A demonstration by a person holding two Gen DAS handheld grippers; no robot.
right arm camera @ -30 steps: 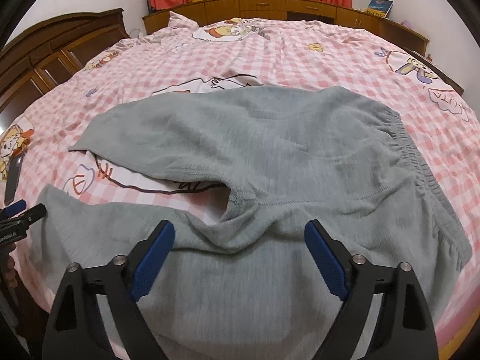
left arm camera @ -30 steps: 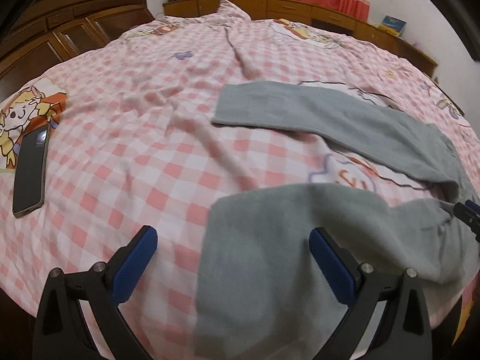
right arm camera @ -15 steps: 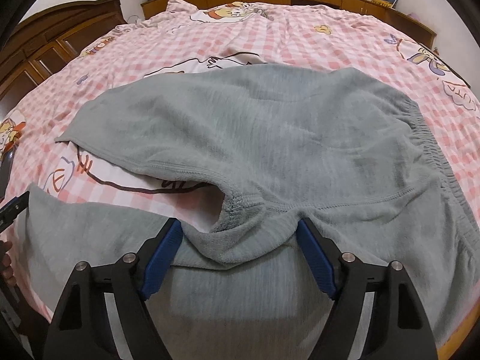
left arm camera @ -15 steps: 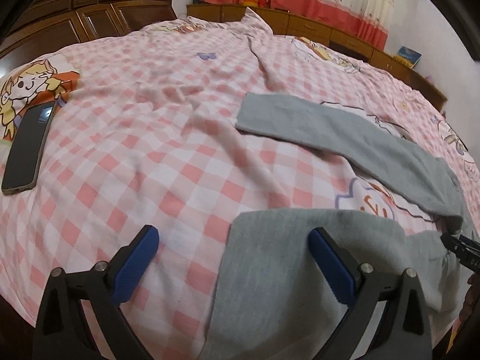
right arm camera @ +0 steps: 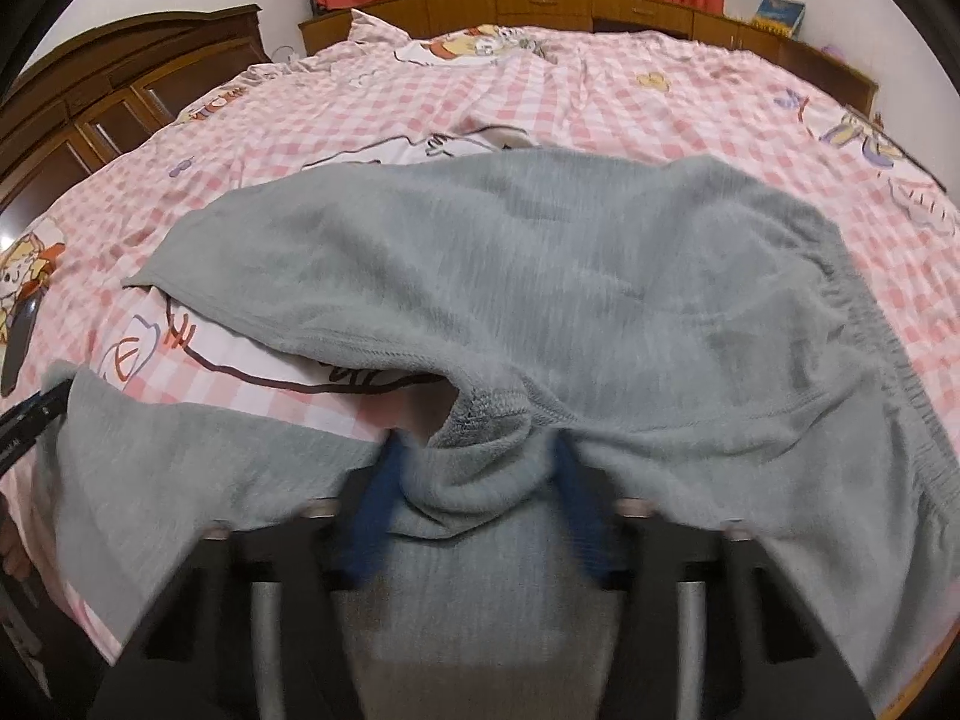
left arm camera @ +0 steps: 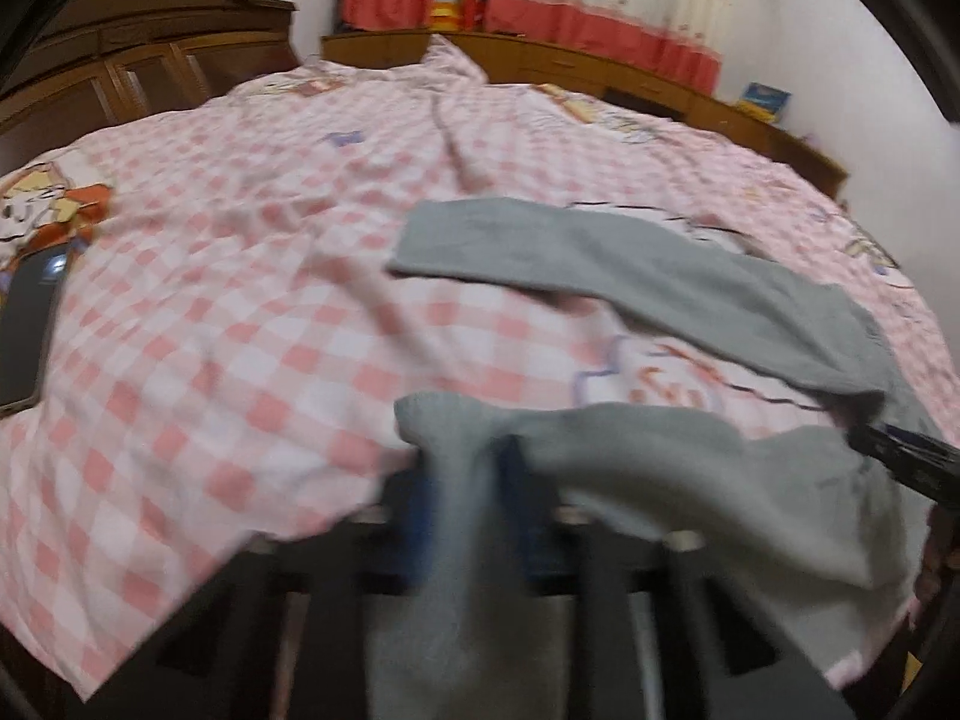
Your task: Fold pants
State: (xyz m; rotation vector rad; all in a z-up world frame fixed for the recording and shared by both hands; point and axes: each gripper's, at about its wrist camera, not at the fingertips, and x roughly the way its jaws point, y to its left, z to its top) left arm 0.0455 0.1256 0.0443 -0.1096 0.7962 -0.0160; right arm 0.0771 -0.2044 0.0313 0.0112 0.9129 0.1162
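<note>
Grey fleece pants [right arm camera: 540, 276] lie spread on a pink checked bed. In the left wrist view the far leg [left arm camera: 630, 276] lies flat and the near leg's hem [left arm camera: 456, 438] is bunched up. My left gripper [left arm camera: 465, 504] is shut on that near hem, cloth pinched between its blue pads. My right gripper [right arm camera: 480, 498] is shut on the near leg's fabric just below the crotch seam [right arm camera: 480, 414]. The elastic waistband [right arm camera: 870, 324] lies at the right. Each gripper's tip shows at the edge of the other's view.
A dark phone [left arm camera: 27, 330] lies on the bedspread [left arm camera: 240, 312] at the far left. A wooden wardrobe [left arm camera: 120, 78] stands behind on the left. A low wooden cabinet [right arm camera: 600, 6] and red-trimmed curtains line the back wall. The bed's near edge lies just under both grippers.
Both grippers were open over the near leg and have shut on it. The left took the hem, the right the fabric below the crotch, and the cloth has bunched and lifted a little.
</note>
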